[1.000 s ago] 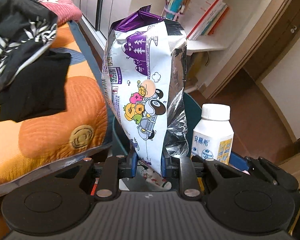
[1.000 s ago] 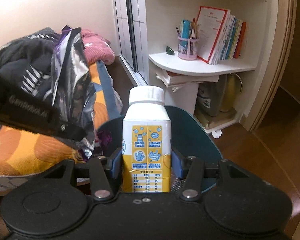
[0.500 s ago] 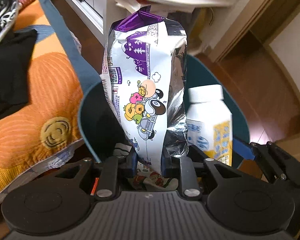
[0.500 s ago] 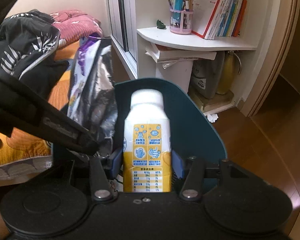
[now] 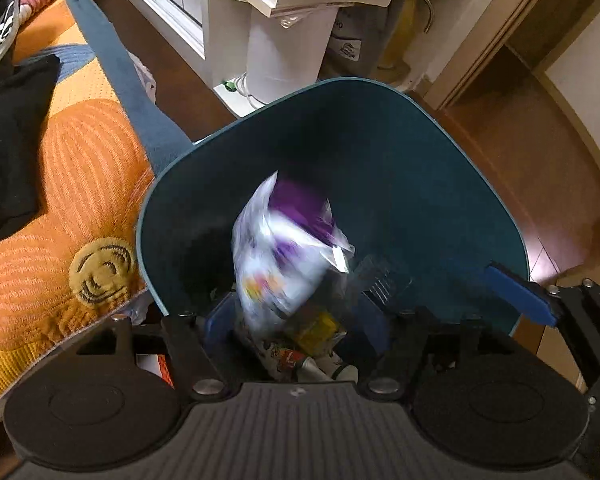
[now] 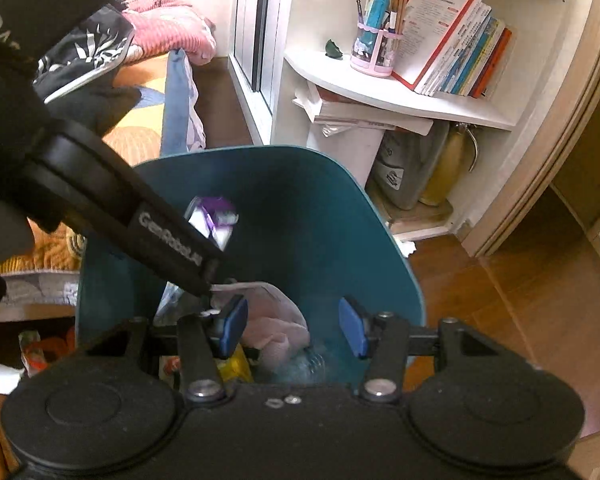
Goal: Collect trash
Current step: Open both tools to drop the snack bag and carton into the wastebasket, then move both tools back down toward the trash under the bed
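Observation:
A teal trash bin (image 5: 400,152) stands by the bed; it also shows in the right wrist view (image 6: 320,208). The purple and white snack bag (image 5: 284,248) is blurred, loose inside the bin, and shows in the right wrist view (image 6: 216,220) too. My left gripper (image 5: 296,324) is open over the bin's near rim. My right gripper (image 6: 294,326) is open and empty above the bin, with other trash below it. The milk bottle is not visible. The right gripper's blue pad (image 5: 516,298) pokes in at the bin's right rim.
An orange quilted bed (image 5: 72,208) with dark clothes lies left of the bin. A white shelf (image 6: 400,92) with books and a pen cup stands behind it, with containers beneath. Wooden floor (image 6: 520,288) lies to the right.
Both grippers tipped down over the bin and opened. The snack bag left my left gripper and dropped into the bin. The milk bottle left my right gripper and is gone from view.

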### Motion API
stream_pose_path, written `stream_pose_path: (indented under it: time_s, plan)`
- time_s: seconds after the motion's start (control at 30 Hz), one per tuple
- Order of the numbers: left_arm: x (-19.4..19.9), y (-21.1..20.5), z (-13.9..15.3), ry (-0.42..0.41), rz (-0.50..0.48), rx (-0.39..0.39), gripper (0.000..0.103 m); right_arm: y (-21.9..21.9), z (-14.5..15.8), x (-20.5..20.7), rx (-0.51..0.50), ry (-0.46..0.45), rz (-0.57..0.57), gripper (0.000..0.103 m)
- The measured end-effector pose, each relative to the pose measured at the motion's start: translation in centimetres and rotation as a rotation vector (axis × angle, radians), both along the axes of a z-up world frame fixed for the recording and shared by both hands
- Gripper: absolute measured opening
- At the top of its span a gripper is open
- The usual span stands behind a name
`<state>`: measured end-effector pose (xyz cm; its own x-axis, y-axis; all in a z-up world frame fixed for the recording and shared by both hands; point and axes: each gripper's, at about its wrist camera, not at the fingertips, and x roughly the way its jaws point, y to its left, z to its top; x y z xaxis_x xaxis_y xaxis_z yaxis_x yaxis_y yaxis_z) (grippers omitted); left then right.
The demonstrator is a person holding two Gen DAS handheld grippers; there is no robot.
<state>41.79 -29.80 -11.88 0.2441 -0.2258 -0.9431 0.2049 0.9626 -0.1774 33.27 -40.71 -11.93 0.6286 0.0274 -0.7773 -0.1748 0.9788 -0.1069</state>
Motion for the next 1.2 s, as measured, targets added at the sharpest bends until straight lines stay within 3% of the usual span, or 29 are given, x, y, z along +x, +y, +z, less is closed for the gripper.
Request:
stream_pose_path:
  time_s: [0.33,0.63,1.2]
  plan:
    - [-2.4,2.0,2.7,-0.044,0.014,-0.026,0.067,-0.6,3.3,-2.3,0.079,-0.021,0.002,0.051]
    - [-6.4,5.1,7.2,-0.122,0.030,-0.043,0.067,1.0,6.5,-4.8,0.143,-0.059,0.024,0.051]
    - [-15.0,15.7,14.3,-0.228,0.124,-0.100,0.069,8.0,11.7,-10.1,0.246,-0.106,0.146,0.052]
